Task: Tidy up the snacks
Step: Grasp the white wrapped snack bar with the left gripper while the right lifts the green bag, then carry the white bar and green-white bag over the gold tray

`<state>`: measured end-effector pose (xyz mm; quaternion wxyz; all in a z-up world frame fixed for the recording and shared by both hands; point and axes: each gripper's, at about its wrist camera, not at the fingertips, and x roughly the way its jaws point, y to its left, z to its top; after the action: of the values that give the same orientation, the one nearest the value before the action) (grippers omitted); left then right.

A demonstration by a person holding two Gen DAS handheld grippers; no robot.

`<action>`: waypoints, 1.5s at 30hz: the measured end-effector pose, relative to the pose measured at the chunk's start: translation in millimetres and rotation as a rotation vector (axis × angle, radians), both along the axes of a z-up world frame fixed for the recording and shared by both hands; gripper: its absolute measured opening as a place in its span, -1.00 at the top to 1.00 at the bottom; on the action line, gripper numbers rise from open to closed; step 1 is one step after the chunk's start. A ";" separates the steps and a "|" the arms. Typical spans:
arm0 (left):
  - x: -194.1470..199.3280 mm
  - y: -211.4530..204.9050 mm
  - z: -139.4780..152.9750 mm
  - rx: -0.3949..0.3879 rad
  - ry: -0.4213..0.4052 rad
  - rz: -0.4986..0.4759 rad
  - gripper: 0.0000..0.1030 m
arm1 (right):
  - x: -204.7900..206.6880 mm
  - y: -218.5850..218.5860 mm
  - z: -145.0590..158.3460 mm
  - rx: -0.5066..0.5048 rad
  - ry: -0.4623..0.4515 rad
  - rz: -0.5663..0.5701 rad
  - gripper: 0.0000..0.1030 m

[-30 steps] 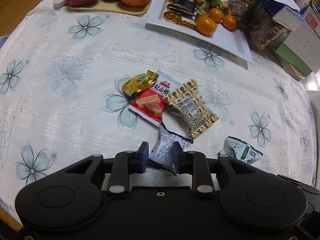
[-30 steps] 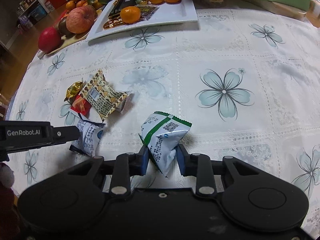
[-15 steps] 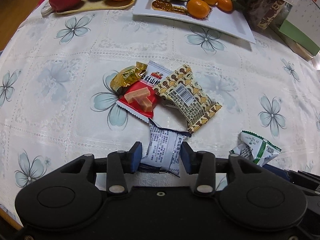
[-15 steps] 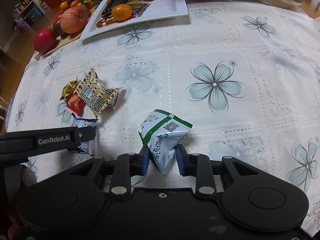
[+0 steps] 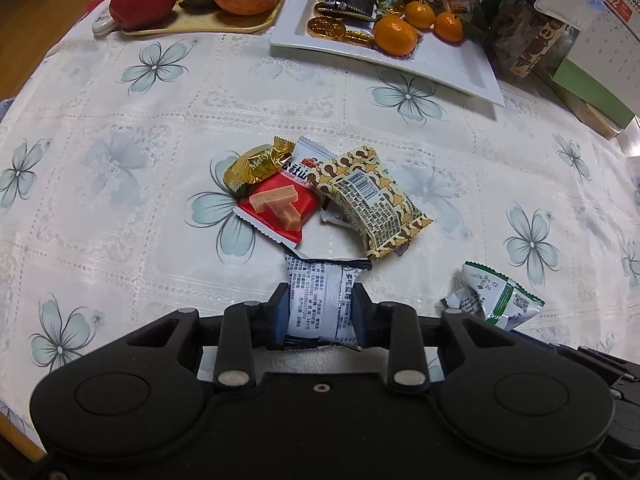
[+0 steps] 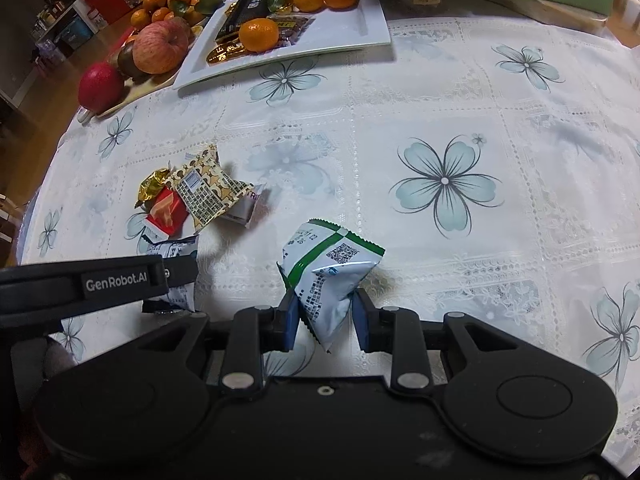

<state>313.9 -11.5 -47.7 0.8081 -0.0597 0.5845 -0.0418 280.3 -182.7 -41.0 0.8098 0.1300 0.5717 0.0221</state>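
Note:
My left gripper [image 5: 320,312] is shut on a white-and-blue snack packet [image 5: 320,300], held just above the tablecloth. My right gripper [image 6: 326,316] is shut on a white-and-green snack packet [image 6: 328,276], which also shows in the left wrist view [image 5: 494,300]. A small pile lies ahead on the cloth: a gold candy [image 5: 256,166], a red-and-white packet [image 5: 280,204], a yellow patterned packet [image 5: 372,200] and a white packet under it [image 6: 246,208]. The left gripper shows in the right wrist view [image 6: 176,272], left of the green packet.
A white rectangular plate [image 5: 460,68] at the back holds tangerines, gold coins and a dark packet. A yellow tray [image 5: 192,26] with apples stands back left. Jars and boxes [image 5: 532,36] stand back right. The table edge curves close on the left.
Both grippers have drawn back and lifted slightly with their packets. The left jaws opened wider around the blue packet, then closed on it again. The pile has not moved.

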 end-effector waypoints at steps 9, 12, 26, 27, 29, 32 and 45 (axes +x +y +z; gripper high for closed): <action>-23.5 -4.4 19.3 -0.036 -0.052 -0.065 0.24 | -18.3 -2.5 8.1 0.041 -0.060 -0.015 0.42; -35.0 -5.5 26.1 -0.029 -0.077 -0.090 0.24 | -27.9 -1.6 10.8 0.035 -0.083 -0.011 0.42; -105.0 5.3 38.4 -0.031 -0.148 -0.107 0.24 | -97.2 -12.2 22.8 0.049 -0.206 -0.076 0.42; -110.2 6.6 38.9 -0.037 -0.151 -0.103 0.24 | -103.2 -14.3 24.2 0.049 -0.216 -0.088 0.42; -120.0 8.7 39.2 -0.052 -0.154 -0.094 0.24 | -118.5 -19.3 28.8 0.053 -0.240 -0.121 0.42; -134.6 8.6 36.9 -0.070 -0.145 -0.089 0.24 | -138.7 -25.5 34.9 0.062 -0.269 -0.164 0.42; -190.9 -5.0 34.0 -0.046 -0.185 -0.134 0.24 | -236.9 -23.1 40.8 0.067 -0.325 -0.233 0.42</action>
<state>123.0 -16.4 -13.7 0.8524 -0.0348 0.5091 -0.1142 43.5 -205.8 -0.2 0.8838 0.2168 0.4133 -0.0322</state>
